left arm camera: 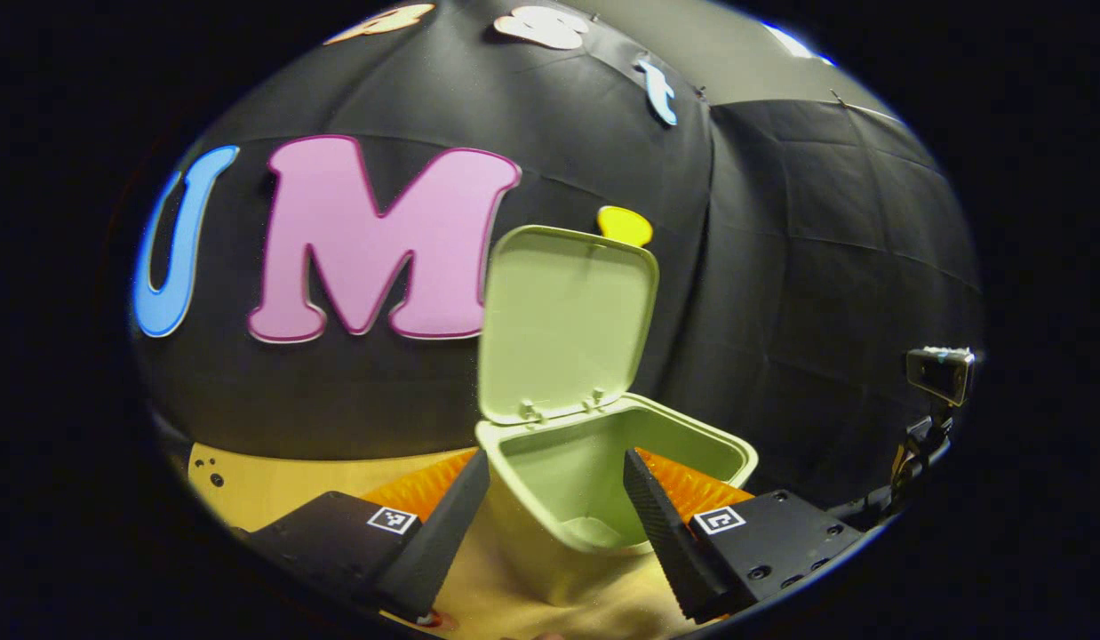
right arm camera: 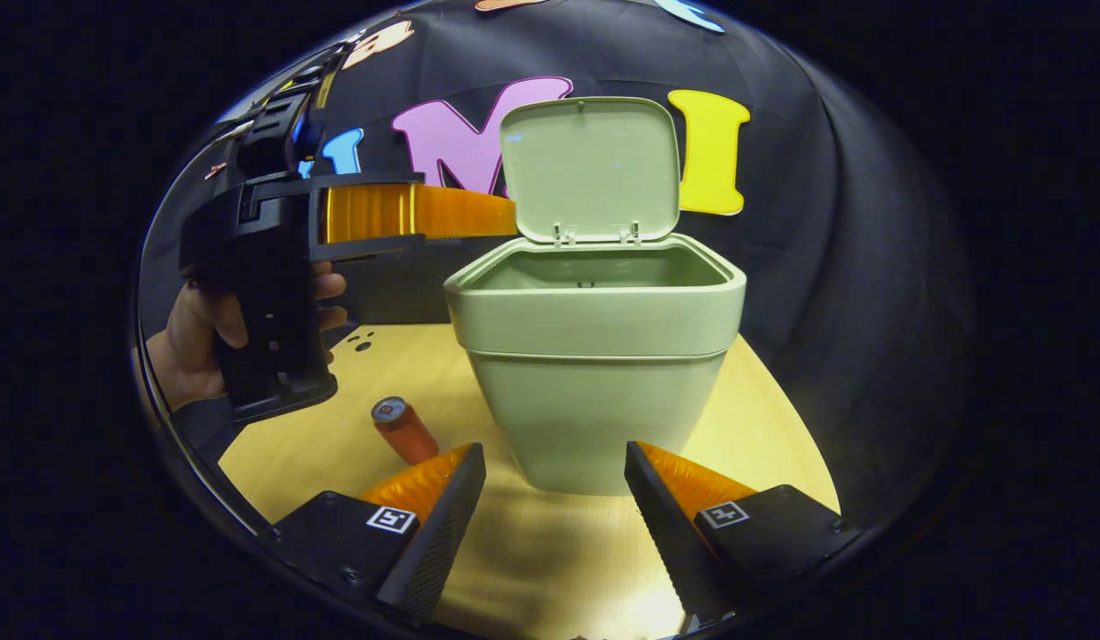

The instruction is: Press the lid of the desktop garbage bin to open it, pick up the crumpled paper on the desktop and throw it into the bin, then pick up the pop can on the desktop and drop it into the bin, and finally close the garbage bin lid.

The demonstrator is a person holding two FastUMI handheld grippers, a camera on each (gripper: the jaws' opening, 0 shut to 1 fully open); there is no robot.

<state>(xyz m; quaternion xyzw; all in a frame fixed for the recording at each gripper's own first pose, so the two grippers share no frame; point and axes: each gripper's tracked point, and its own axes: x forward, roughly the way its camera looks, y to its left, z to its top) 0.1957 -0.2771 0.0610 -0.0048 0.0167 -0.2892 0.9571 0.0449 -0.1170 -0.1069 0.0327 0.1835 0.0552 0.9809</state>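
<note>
Red aluminium, thin-walled: your pop can [right arm camera: 404, 430] should be light and probably empty, stiff along its length but quick to dent under a hard squeeze, and its smooth skin is likely to slip; take it across the middle of the body, fingers square to the wall, grip gentle; it sits on the wooden tabletop [right arm camera: 763, 418] towards the left edge as the right gripper view has it, just beside the bin's [right arm camera: 594, 356] foot and apart from it; whether it lies flat or leans you cannot quite tell; its long axis runs from the silver top end, which points up and away towards the back left, down to the base nearest your right gripper [right arm camera: 554, 524], partly hidden behind that gripper's left finger.

Crumpled paper: a pale lump [left arm camera: 594, 531] low inside the bin may be it, too dim to be sure.

Bin pale green plastic, lid [right arm camera: 590, 164] hinged at the back and standing upright, mouth open; next job by this reading is the can.

Left gripper [left arm camera: 554, 507] held high over the bin's near rim, jaws apart with nothing between them; the right gripper view shows it at the left, held in a hand [right arm camera: 195, 342], fingers reaching level towards the rim.

Right gripper low over the tabletop's near edge, jaws spread and empty, facing the bin's front.
</note>
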